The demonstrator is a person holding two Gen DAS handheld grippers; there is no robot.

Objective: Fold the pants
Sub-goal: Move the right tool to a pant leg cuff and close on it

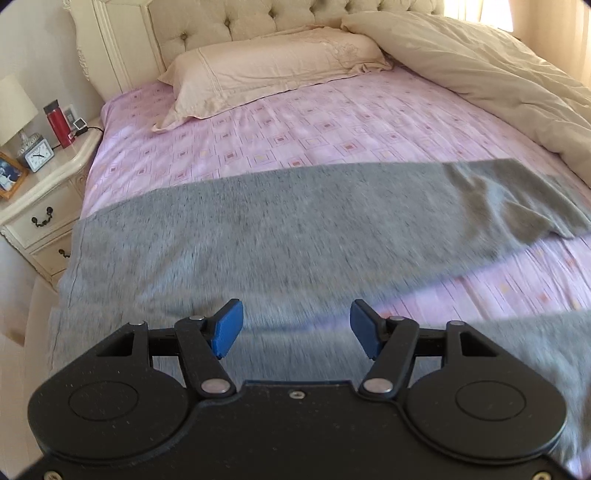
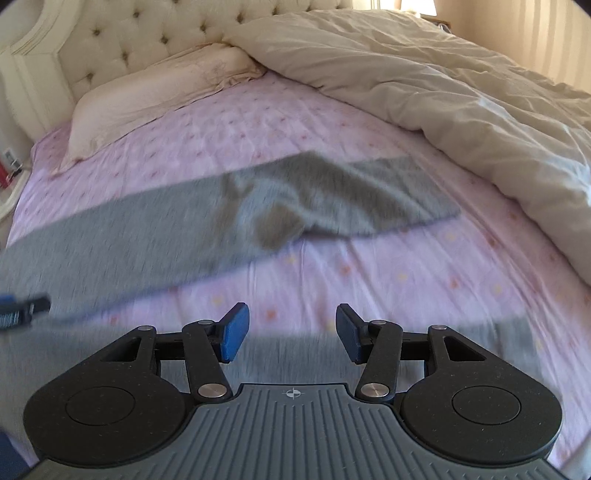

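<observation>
Grey pants [image 1: 280,229] lie spread across the pink patterned bed sheet [image 1: 295,133], one leg running to the right with a rumpled end [image 1: 524,199]. A second grey leg lies nearer, under the fingers. My left gripper [image 1: 296,328] is open and empty, hovering over the near part of the pants. In the right wrist view the pants [image 2: 207,221] stretch from left to a creased end [image 2: 388,195]. My right gripper [image 2: 291,332] is open and empty above the sheet and the near grey leg [image 2: 295,354]. The left gripper's tip [image 2: 22,306] shows at the left edge.
A beige pillow [image 1: 273,70] lies at the tufted headboard [image 1: 229,22]. A bunched cream duvet [image 1: 480,74] covers the bed's right side. A white nightstand [image 1: 44,177] at left carries a lamp, clock, photo frame and red bottle [image 1: 59,122].
</observation>
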